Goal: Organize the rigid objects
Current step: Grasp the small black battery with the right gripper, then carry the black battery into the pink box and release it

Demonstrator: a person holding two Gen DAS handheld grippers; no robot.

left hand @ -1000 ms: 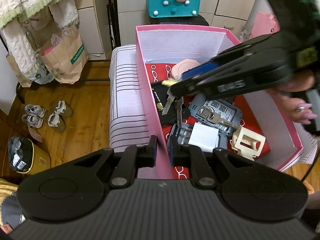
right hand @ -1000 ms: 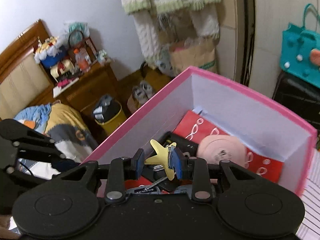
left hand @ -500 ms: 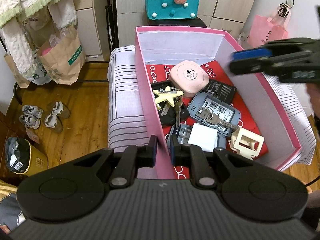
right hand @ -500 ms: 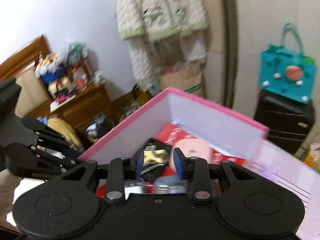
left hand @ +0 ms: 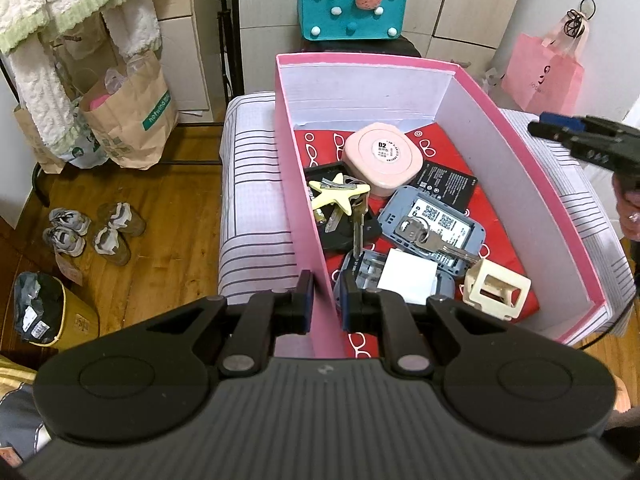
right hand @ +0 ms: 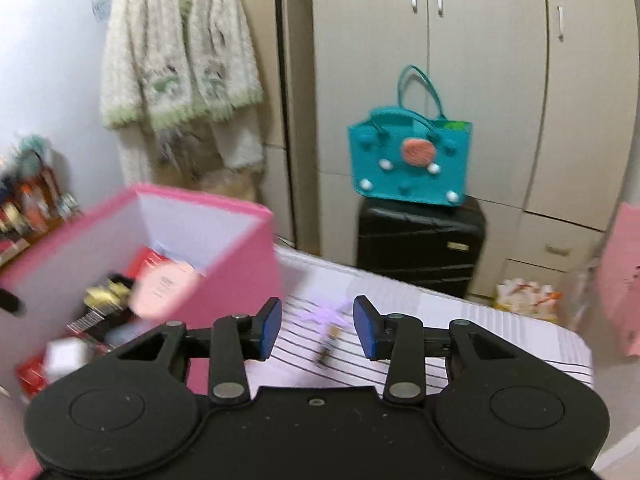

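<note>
The left gripper (left hand: 323, 299) has its jaws drawn narrow, clamped on the near left wall of the pink cardboard box with white inner walls (left hand: 308, 216), one pad outside the wall and one inside. Just beyond the inner pad lies a grey-blue open plastic case with a white square card (left hand: 406, 280) on it. Farther ahead of these jaws, close to the gripped wall, a pale yellow star-shaped hair clip (left hand: 338, 197) rests on a bunch of metal keys (left hand: 357, 224) and a flat black device (left hand: 340, 236). Past them sits a pink rounded-square plastic case with a round label (left hand: 382, 153), and to its right a black battery (left hand: 448, 182), a grey-blue router with a silver key on it (left hand: 430, 228) and a cream plastic claw clip (left hand: 494, 294). The box floor is red paper printed with white glasses (left hand: 502, 252).

The right gripper (right hand: 318, 326) has its jaws opening, with nothing between the blue pads. It points past the box's right outer wall at the white bed cover with dark stripes (right hand: 460, 320). Just ahead of the jaws on the cover lies a small dark stick-like object (right hand: 328, 346) and a faint purple shape (right hand: 326, 312), both blurred. Far beyond stand a black suitcase (right hand: 420, 248) and a teal felt handbag (right hand: 410, 160) on top of it.
</note>
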